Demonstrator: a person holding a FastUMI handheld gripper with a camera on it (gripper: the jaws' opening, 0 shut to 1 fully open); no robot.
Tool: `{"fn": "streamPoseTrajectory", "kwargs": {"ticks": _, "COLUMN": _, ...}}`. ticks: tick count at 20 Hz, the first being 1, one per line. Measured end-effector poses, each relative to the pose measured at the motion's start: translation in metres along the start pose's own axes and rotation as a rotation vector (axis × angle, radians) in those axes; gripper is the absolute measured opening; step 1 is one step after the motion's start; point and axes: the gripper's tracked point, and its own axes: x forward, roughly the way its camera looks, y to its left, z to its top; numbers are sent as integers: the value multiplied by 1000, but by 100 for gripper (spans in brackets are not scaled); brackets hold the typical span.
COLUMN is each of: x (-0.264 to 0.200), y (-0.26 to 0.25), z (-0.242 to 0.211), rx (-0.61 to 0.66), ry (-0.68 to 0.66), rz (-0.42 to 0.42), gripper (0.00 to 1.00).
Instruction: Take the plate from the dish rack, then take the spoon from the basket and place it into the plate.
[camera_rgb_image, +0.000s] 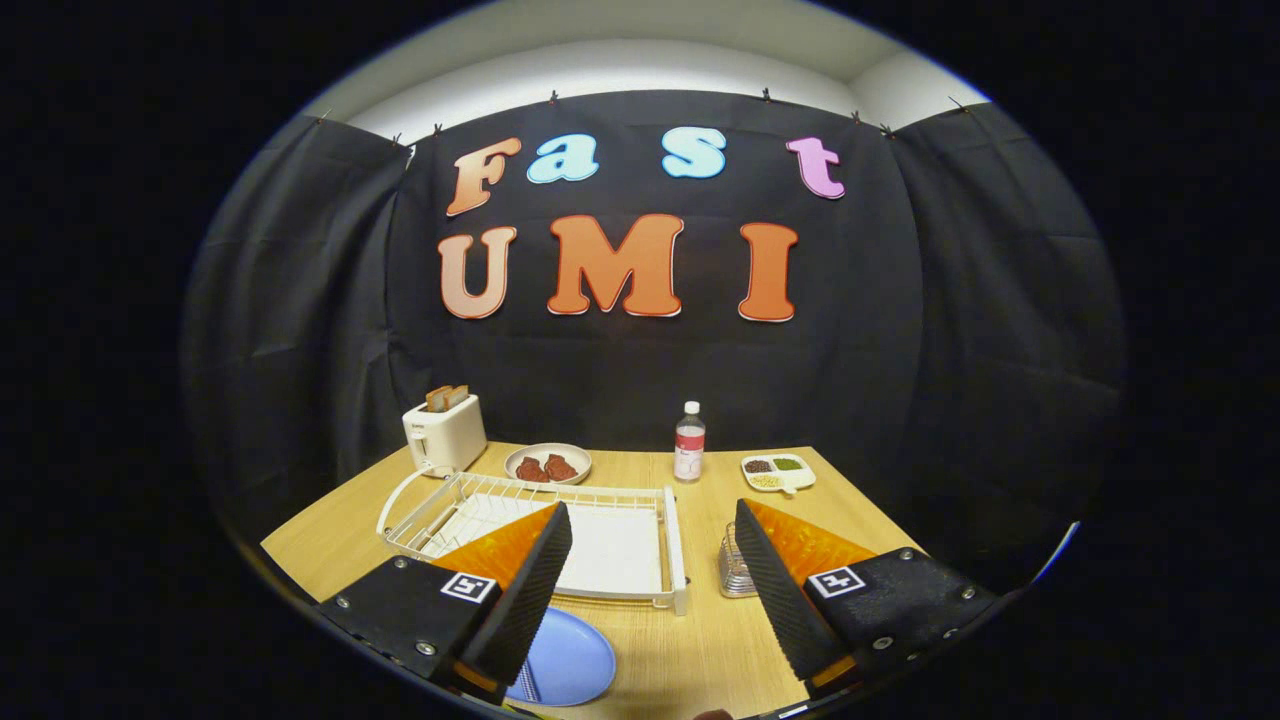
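Gripper view of the booth table. The gripper (652, 580) hangs above the near part of the wooden table (690, 640) with its fingers spread wide and nothing between them. The landmark is the white wire dish rack (610, 545), which lies just beyond the fingertips and holds no plate. The blue plate (570, 655) lies flat on the table on the near side of the rack, partly under the left finger; a striped strip at its near edge may be the spoon's handle, but this cannot be confirmed. To the right of the rack, just behind the right finger, stands the small metal wire basket (733, 570); its contents are hidden. Behind the rack stand a white toaster (446, 430) with bread in its slots, a bowl of reddish food (548, 464), a clear bottle (689, 442) and a divided snack dish (778, 472).

Judged risks: the basket is light and close to the rack, so a reach by the right finger could tip or push it. A thin spoon may slip from a shallow grip, and released from height it could bounce off the plate or slide it toward the table's edge.
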Motion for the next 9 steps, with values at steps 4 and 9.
{"fn": "streamPoseTrajectory", "kwargs": {"ticks": 4, "x": -4, "y": -33, "z": 22, "rx": 7, "ry": -22, "rz": -47, "gripper": 97}}
{"fn": "streamPoseTrajectory", "kwargs": {"ticks": 9, "x": -16, "y": -72, "z": 29, "rx": 18, "ry": -34, "rz": -113, "gripper": 98}}
